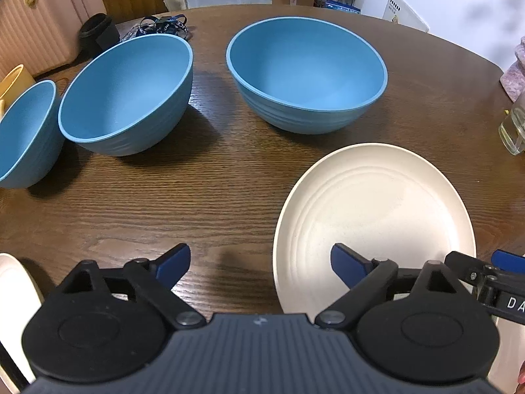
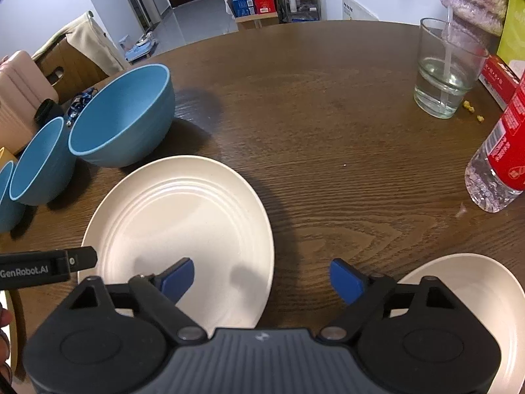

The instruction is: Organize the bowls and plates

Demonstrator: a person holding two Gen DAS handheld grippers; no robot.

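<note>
Both grippers hang over the near edge of the table [image 2: 328, 105], side by side, and both are wide apart and hold nothing. The left gripper [image 1: 261, 262] has bare wood between its fingertips; its right finger overlaps the near rim of the big cream plate [image 1: 377, 216]. The right gripper [image 2: 262, 277] straddles that same plate's right rim, its left finger over the plate, its right finger over wood. Just right of it, at the near edge, lies a smaller cream plate [image 2: 475, 282], half hidden by the gripper's body. In the left view a sliver of another pale plate [image 1: 13, 275] shows at the near left corner.

So the big plate lies between the two grippers, a little ahead, flat, and round, with no long axis to line up on. The right gripper looks the nearer to both plates, and I judge stacking them falls to it, rim gripped edge-on.

Farther back stand three blue bowls, upright and apart: the largest bowl [image 1: 306, 75] behind the big plate, a middle bowl [image 1: 126, 95] to its left, and a small bowl [image 1: 28, 131] by the left edge; these lie ahead of the left gripper. A drinking glass [image 2: 446, 69] and a bottle [image 2: 498, 157] stand along the right edge.
</note>
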